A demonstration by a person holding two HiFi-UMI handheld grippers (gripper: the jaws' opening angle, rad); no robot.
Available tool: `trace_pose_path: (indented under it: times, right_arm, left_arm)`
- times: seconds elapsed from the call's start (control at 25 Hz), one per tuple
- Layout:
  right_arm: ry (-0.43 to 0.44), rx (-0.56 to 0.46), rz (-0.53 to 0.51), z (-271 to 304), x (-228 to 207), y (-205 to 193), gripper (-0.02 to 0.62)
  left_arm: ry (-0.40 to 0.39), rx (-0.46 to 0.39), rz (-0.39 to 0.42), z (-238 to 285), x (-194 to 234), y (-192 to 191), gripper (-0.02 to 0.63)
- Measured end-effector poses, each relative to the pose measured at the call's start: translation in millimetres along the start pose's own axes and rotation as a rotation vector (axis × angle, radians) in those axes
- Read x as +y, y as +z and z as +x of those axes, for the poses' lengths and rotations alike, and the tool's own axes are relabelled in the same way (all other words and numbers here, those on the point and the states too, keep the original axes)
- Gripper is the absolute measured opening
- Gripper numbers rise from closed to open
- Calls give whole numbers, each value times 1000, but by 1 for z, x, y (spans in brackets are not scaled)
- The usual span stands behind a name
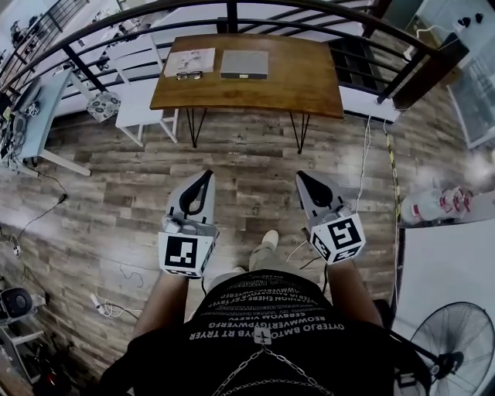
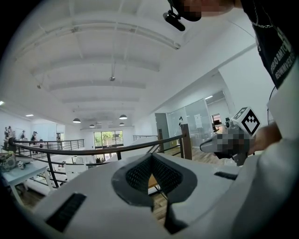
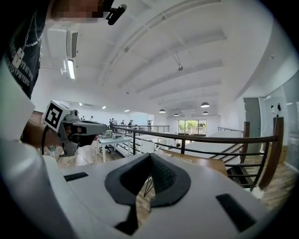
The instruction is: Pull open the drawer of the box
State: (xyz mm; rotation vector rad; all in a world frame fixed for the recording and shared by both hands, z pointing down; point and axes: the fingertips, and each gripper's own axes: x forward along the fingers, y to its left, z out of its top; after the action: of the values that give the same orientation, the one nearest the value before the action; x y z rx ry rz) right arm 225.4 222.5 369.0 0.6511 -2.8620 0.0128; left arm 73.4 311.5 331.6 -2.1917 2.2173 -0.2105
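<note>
At the far left a pale desk [image 1: 35,108] carries clutter, with cables trailing over the plank floor [image 1: 255,155] below it.

The left tongs [image 1: 204,178] hang over the floor at about waist height, well short of the bench [image 1: 309,77], pointing ahead towards it. In the left gripper view the left tongs [image 2: 152,159] have their tips pressed together with nothing between them. Only the floor and a bench leg show through the hollow behind the tips.

On the far side of the floor stands the wooden bench on thin black legs, backed by a dark curved railing [image 1: 232,17]. On its left half lies a white sheet [image 1: 189,60] with a small dark object at its near edge, too small to make out. Just right of the sheet, near the middle of the bench, sits the box [image 1: 244,64]. It is flat, grey and squarish. From here its drawer cannot be told open from closed. Neither pair of tongs is near the box.

The right tongs [image 1: 304,179] are held level with the left pair and well apart from it, the person's shoe [image 1: 267,240] on the floor between them. In the right gripper view the right tongs [image 3: 150,158] are likewise closed tip to tip and empty, aimed at the bench and railing. The left pair shows at that view's left edge.

At the lower right a fan [image 1: 455,348] stands beside a white surface [image 1: 441,263].
</note>
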Motion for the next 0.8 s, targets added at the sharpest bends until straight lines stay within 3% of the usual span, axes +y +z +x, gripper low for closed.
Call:
trace_pose_path:
  times: [0.36, 0.8]
  right_arm:
    - [15, 16, -1, 24, -23, -5, -3]
    - [56, 4, -3, 55, -44, 12, -3]
  left_arm:
    - [-21, 26, -7, 40, 4, -13, 6]
    - [7, 55, -4, 67, 21, -13, 6]
